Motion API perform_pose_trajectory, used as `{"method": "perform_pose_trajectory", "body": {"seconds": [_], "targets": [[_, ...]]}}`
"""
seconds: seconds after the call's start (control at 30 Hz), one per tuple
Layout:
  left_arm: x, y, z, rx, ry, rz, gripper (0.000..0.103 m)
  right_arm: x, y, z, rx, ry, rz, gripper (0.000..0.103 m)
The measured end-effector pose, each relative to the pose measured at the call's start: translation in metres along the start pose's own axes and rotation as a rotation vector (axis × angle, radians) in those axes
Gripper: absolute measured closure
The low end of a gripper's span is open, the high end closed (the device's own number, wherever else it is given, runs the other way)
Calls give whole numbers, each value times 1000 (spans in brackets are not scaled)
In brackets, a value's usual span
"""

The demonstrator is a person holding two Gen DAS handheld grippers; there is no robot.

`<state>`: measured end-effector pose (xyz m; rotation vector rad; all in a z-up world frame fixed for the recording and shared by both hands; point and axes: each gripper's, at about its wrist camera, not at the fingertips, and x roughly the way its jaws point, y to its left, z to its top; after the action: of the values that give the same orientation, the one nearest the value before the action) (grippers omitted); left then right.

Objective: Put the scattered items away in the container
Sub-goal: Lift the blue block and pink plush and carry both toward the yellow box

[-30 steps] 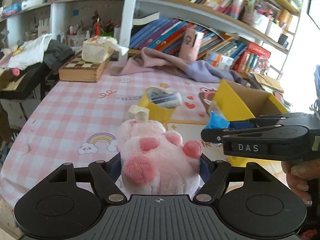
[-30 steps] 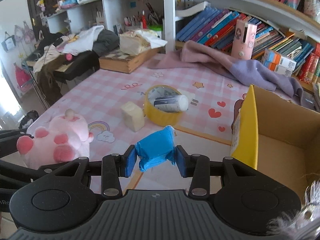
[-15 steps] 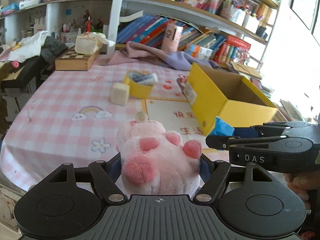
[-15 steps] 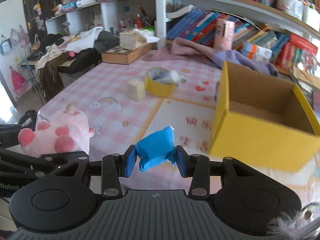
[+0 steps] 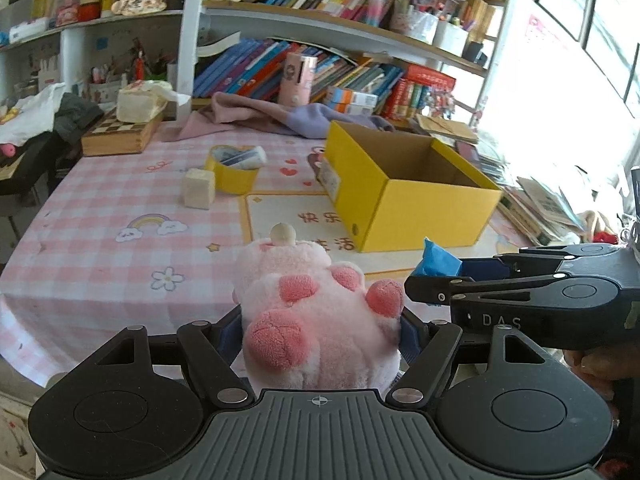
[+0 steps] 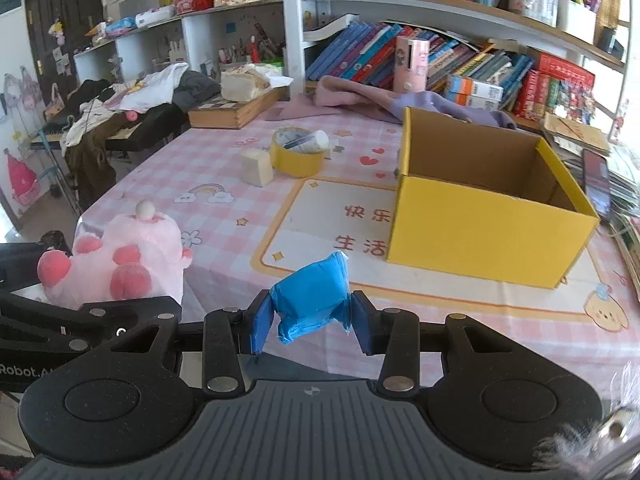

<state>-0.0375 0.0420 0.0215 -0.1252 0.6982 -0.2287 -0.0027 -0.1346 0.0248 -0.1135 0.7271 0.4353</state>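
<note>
Left wrist view: the table has slid away since a second ago. The left gripper [image 5: 320, 332] clamps a fluffy pink plush toy [image 5: 320, 320] at lower centre; the square cardboard yellow box [image 5: 404, 188] now sits whole at upper right.

Right wrist view: the right gripper [image 6: 310, 316] pinches a crinkled blue packet [image 6: 310, 300] at centre; the box [image 6: 488, 204], earlier cut off, stands open at right.

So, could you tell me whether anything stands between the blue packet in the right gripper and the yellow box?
Nothing visible does: only bare tablecloth lies between the blue packet and the open-topped yellow box.
</note>
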Motion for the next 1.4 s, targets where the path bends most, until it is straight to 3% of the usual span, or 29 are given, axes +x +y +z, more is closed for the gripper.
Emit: {"method": "perform_pose_trajectory", "body": {"seconds": [0.37,0.67,1.4], "targets": [[-8,-17,-9,47,-3,-45,28,-24,-16,-17,93,-2,-56,64],[-5,-26,-8,38,-5,-82,28,-34,-20,-23,85,-4,-79,64],[34,-92,3,170,51,-255,28,-64,-90,-58,270,23,-239,64]]}}
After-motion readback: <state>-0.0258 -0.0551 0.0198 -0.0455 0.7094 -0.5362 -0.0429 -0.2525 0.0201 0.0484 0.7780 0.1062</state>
